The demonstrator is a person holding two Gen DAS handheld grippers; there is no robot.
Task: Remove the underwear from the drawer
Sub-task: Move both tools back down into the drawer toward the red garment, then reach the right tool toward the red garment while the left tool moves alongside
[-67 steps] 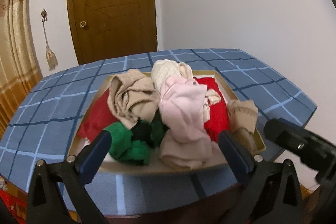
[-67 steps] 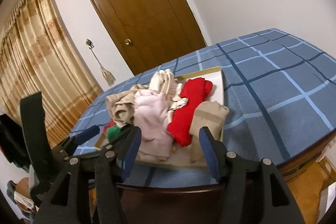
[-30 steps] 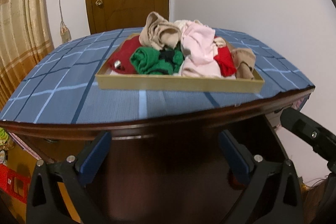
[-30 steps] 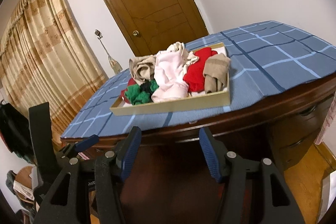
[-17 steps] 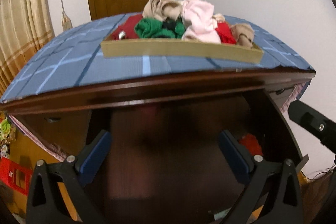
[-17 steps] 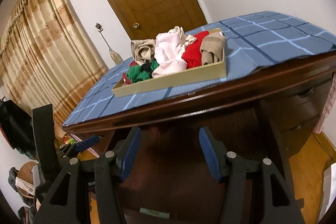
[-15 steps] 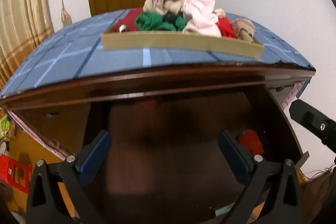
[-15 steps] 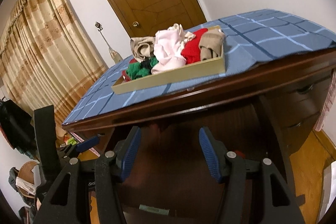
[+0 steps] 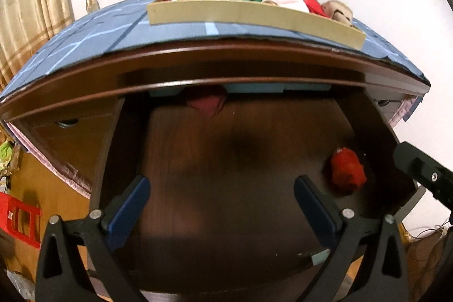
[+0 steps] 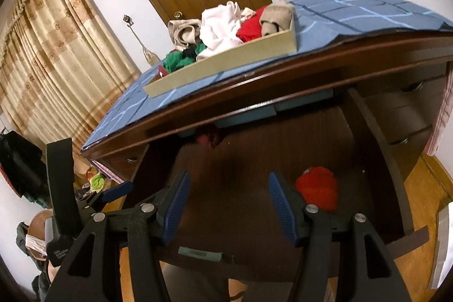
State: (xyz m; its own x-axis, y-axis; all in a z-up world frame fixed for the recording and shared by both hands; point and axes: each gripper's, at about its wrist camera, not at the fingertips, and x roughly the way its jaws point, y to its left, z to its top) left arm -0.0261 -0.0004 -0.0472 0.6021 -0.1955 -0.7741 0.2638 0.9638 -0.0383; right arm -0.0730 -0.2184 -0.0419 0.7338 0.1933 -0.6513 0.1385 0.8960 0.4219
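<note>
Drawer (image 9: 254, 160) open under the table (image 9: 119, 27); red underwear (image 9: 347, 171) and a darker piece (image 9: 208, 105) remain. Left tool (image 9: 220, 197) and right tool (image 10: 226, 197) gape, empty.

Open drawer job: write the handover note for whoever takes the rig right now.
Left gripper: open, empty, over the open drawer.
Right gripper: open, empty, aimed into the same drawer.
Things: bright red underwear lies on the drawer floor, just right of the right gripper; a dark red piece sits at the back under the desk top. The tray on the tablecloth is piled with garments.
Done: tray partly filled.
Left: grab the bright red piece, then the dark red one.
</note>
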